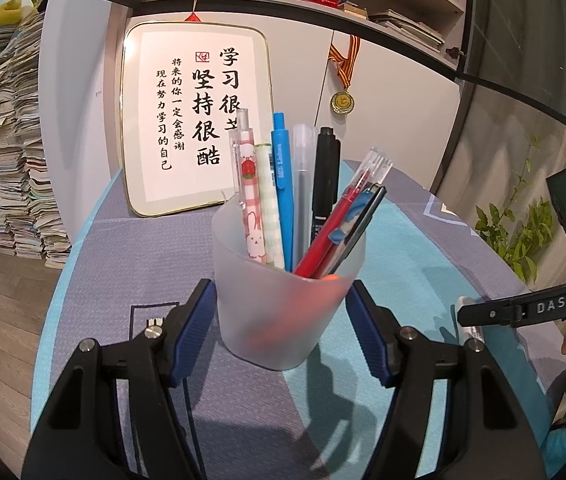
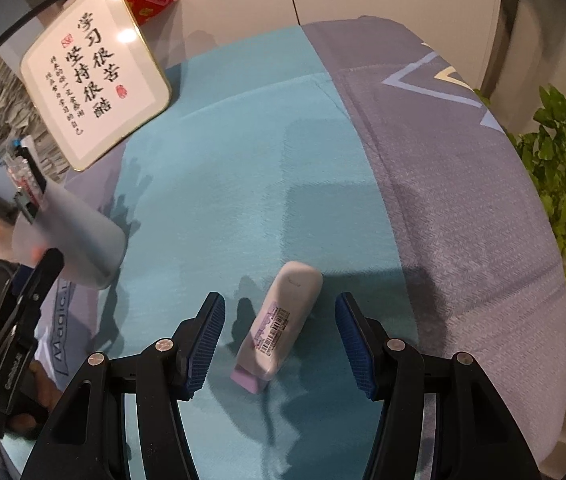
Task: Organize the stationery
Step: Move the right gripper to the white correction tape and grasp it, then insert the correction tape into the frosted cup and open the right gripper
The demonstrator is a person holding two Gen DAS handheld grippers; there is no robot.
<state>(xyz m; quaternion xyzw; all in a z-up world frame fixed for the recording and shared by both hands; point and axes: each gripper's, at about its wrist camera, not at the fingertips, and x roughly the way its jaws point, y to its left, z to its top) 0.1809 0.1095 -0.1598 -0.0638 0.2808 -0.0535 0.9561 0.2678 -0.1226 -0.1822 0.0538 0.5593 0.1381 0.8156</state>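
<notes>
Left gripper point(image 1: 283, 332) jaws apart, flanking the frosted cup point(image 1: 287, 292) of pens point(image 1: 283, 196) on the bench point(image 1: 123, 264). Right gripper point(image 2: 279, 344) jaws apart either side of an eraser point(image 2: 283, 316) (right view only), well right of the cup. Framed calligraphy sign point(image 1: 195, 120) behind the cup.

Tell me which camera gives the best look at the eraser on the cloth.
The right wrist view. The eraser lies in full sight between the open fingers of the right gripper, with its barcode label and its purple end showing. The left wrist view shows only a white sliver of it, mostly hidden behind the right gripper's finger.
</notes>
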